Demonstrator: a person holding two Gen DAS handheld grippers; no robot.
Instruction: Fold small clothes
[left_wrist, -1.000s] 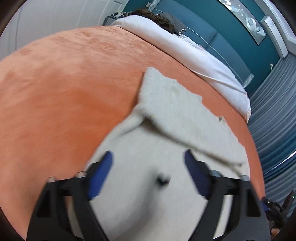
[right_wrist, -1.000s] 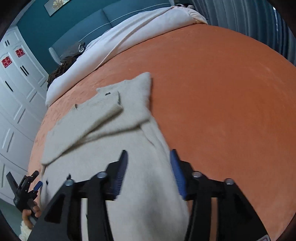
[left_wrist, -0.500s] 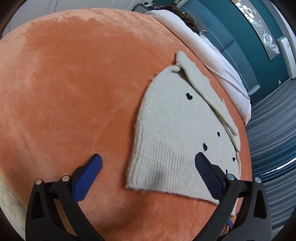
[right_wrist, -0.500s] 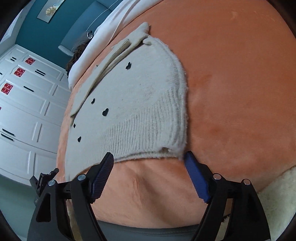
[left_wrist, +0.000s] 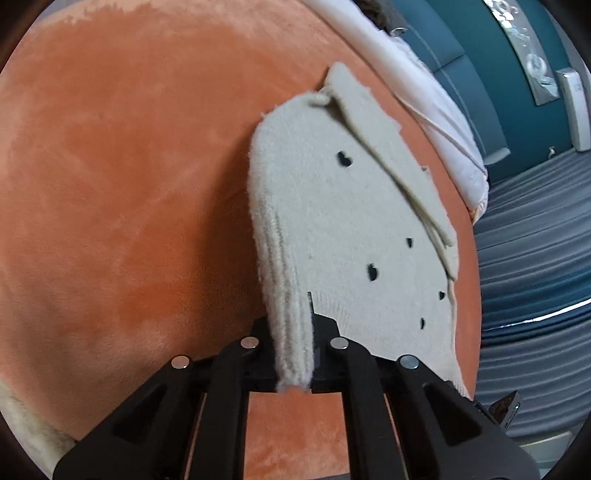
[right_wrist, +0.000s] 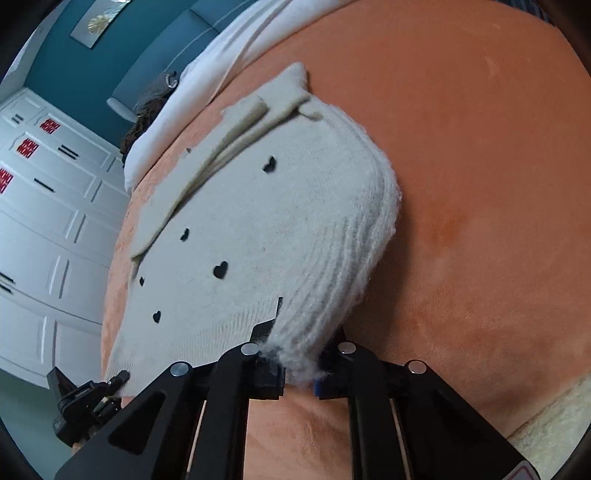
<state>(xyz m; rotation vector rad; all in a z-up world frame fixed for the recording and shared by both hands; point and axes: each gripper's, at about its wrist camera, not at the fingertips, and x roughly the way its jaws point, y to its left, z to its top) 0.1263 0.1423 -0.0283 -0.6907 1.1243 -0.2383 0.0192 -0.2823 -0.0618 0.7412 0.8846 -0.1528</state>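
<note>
A small cream knit sweater (left_wrist: 343, 229) with little black hearts lies partly folded on the orange blanket (left_wrist: 122, 184). My left gripper (left_wrist: 293, 354) is shut on the near left corner of its ribbed hem, which bunches up between the fingers. My right gripper (right_wrist: 299, 363) is shut on the near right hem corner of the same sweater (right_wrist: 251, 229), also bunched and fluffy. A folded sleeve lies across the sweater's far side in both views. The left gripper's body (right_wrist: 85, 398) shows at the lower left of the right wrist view.
The orange blanket (right_wrist: 480, 166) covers a bed. A white duvet (left_wrist: 436, 122) and teal headboard (left_wrist: 461, 74) lie beyond the sweater. White wardrobe doors (right_wrist: 48, 229) stand to the left. Grey curtains (left_wrist: 535, 240) hang on the right. A cream fleece edge (right_wrist: 554, 424) shows near.
Both grippers were open just before the hem; they have closed on its two near corners. The hem edges are now lifted and bunched.
</note>
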